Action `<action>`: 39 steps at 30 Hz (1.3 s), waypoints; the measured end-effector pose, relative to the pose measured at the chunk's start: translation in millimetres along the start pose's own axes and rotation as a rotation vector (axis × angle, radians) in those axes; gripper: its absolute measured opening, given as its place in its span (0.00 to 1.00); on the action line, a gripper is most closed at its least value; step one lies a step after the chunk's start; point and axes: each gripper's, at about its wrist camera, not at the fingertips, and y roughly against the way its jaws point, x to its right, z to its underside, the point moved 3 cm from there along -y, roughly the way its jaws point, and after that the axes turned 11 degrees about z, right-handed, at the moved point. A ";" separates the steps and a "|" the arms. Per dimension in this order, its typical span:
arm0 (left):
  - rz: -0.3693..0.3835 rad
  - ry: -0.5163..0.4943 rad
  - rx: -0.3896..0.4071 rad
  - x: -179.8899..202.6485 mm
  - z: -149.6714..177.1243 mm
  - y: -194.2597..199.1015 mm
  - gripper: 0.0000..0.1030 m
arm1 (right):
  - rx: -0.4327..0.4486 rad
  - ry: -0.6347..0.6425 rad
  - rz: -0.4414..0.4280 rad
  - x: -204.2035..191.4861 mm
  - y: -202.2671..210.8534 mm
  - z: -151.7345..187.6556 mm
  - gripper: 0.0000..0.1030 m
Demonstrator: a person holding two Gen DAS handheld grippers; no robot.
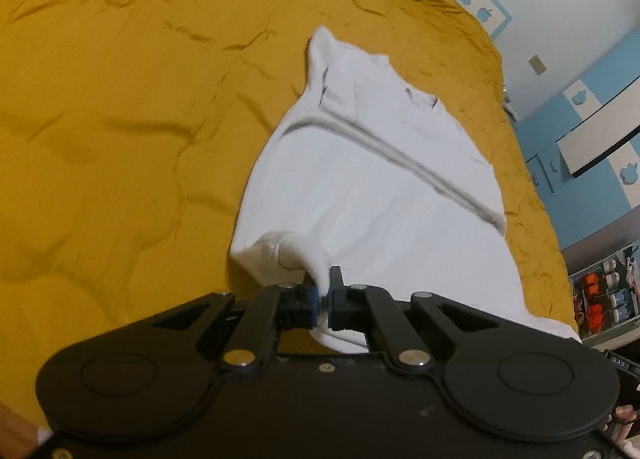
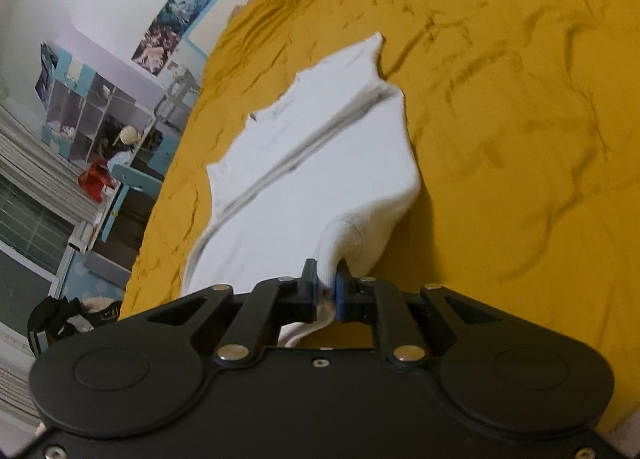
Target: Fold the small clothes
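So the small white cotton shirt [image 1: 360,179] was lying across the wrinkled mustard-yellow quilt [image 1: 120,119]. The black left gripper [image 1: 323,301] was pinching one near corner of it, and the black right gripper [image 2: 327,291] was clamped on the other corner, both bunching the fabric up

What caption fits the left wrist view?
Left gripper pinches the white garment's near edge, lifting it off the mustard bedspread.
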 end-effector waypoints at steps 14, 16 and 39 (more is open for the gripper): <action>0.036 -0.081 0.092 28.2 -136.6 -74.0 0.01 | 0.112 0.046 0.016 -35.0 -78.5 -131.9 0.08; 0.033 -0.088 0.100 30.9 -161.7 -92.2 0.01 | 0.124 0.044 0.019 -39.5 -96.3 -154.0 0.08; -0.132 -0.159 0.096 18.5 -195.1 -138.3 0.43 | 0.097 -0.076 0.112 -20.4 -164.2 -200.5 0.44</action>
